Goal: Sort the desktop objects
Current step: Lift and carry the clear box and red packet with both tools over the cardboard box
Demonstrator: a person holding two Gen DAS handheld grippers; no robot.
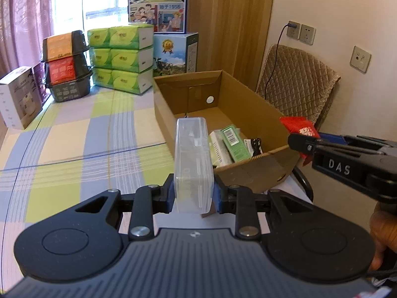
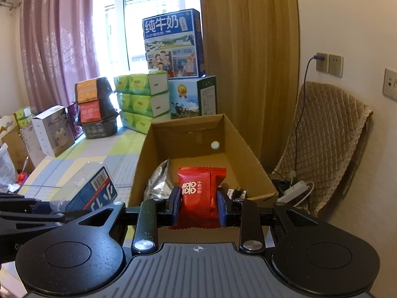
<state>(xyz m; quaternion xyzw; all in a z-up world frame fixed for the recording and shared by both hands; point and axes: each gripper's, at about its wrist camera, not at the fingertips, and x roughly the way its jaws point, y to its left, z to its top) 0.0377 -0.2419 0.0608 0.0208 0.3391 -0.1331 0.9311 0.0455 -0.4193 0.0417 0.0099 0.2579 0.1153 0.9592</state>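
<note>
Over near edge of open brown cardboard box [image 2: 248, 154], at right edge of checked tablecloth table [image 1: 74, 136]: your right gripper [image 2: 198, 204] clamped on red foil snack packet [image 2: 201, 193]. Your left gripper [image 1: 193, 195] clamped on clear plastic rectangular case [image 1: 192, 159], held upright beside box's left wall. Box already holds green-labelled cartons [image 1: 234, 144] and silver foil bag [image 2: 158, 181]. Step in hand: drop-off. Next, likely: carry packet further over box, part fingers; then swing case across wall, release low.

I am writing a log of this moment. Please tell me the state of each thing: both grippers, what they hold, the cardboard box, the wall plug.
Left gripper: shut on clear plastic box.
Right gripper: shut on red packet.
Cardboard box: open, partly filled.
Wall plug: plugged in.
</note>
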